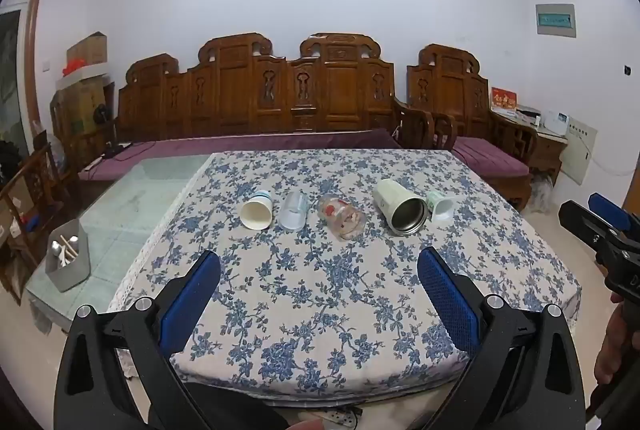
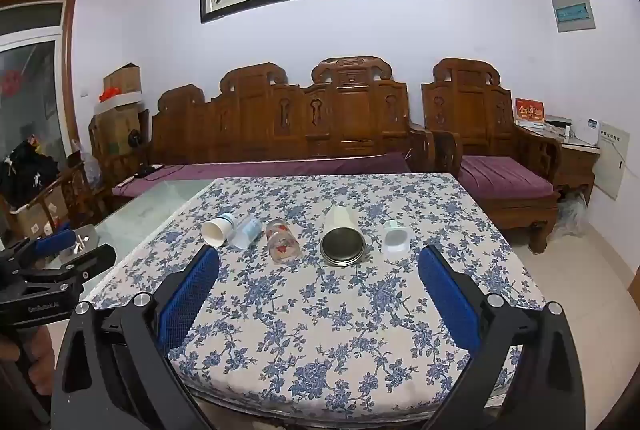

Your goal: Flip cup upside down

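Nearest you, your left gripper (image 1: 319, 258) hangs over the near edge of the table with its blue pads spread wide and nothing between them. Your right gripper (image 2: 319, 256) is just as wide and just as empty.

Beyond them, on the floral tablecloth (image 1: 320, 310), five cups lie on their sides in a row across the table, each with its long axis running roughly front to back and its mouth turned toward you. From your left they are the white paper cup (image 1: 258, 210), a clear plastic cup (image 1: 293, 210), a glass with red print (image 1: 342, 217), the steel-lined tumbler (image 1: 400, 206), and a small pale green cup (image 1: 440, 206).

Farther back stands the carved wooden bench (image 1: 256, 97).
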`<state>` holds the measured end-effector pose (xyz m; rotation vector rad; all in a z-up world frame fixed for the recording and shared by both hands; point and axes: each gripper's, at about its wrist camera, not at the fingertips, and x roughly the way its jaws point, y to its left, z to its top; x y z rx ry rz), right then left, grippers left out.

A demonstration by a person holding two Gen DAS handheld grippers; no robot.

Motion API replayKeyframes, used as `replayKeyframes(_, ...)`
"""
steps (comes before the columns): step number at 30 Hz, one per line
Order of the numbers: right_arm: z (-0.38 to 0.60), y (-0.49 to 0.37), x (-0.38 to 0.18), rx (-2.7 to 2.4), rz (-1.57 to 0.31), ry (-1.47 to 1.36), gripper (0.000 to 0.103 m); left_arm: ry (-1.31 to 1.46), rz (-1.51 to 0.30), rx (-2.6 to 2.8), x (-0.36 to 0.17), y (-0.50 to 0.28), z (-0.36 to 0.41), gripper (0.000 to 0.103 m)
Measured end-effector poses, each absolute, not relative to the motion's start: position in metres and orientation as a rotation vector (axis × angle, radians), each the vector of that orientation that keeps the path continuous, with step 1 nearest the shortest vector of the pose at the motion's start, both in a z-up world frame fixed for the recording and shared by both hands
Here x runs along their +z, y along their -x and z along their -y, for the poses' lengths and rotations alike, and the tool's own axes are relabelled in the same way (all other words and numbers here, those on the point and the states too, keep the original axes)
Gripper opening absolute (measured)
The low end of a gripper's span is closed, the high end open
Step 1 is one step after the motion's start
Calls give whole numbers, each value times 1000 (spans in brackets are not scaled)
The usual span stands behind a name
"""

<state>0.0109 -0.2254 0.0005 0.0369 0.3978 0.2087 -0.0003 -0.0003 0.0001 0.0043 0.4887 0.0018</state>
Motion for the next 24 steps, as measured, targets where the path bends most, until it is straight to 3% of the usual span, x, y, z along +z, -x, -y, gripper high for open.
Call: replayKeyframes(24,228,-11,4,214,-380,-50,100,-1,-479,-3,9,2,1,95)
